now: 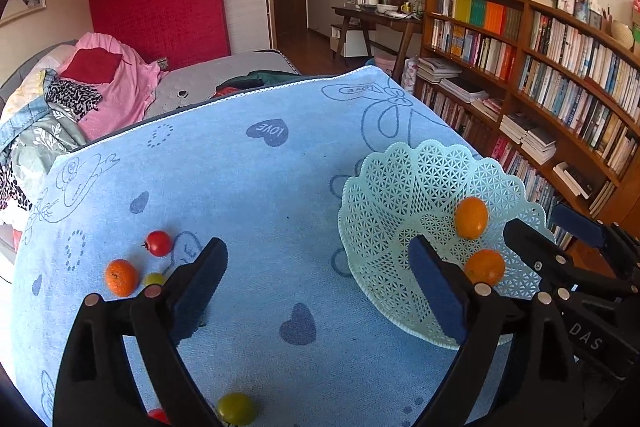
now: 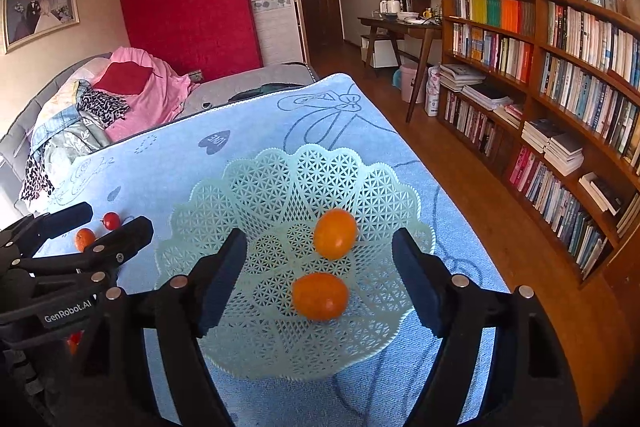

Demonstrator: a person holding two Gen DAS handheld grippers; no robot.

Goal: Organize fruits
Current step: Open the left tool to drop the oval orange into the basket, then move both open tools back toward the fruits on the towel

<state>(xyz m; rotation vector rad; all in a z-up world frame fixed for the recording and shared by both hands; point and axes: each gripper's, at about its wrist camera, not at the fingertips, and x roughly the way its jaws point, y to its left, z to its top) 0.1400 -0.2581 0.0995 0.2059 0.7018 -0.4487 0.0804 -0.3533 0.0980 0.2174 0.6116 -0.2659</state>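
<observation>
On the blue towel [image 1: 248, 195] that is covering the desk, I am looking at the loose fruits lying to the left of my left hand-held gripper [image 1: 318, 287]: a red tomato [image 1: 159, 243], a small orange [image 1: 121, 277] just beside it, and a green fruit [image 1: 153, 279] that is half hiding behind the left finger. Another green fruit [image 1: 236, 408] is lying closer to me, low between the two arms of this gripper. Its jaws are standing wide apart and nothing is between them. The lattice basket [image 2: 280, 187] is sitting on the right side of the towel, and two orange fruits [image 2: 335, 233] are already resting inside it. My right hand-held gripper [image 2: 320, 287] is hanging over the basket with its jaws also spread and pinching nothing; the nearer orange fruit is showing between them but is not being touched. I am judging that the left hand is clearly nearer to the remaining fruits, so the next pick is asking for a turn leftward. These fruits are round, so no long axis is mattering.
</observation>
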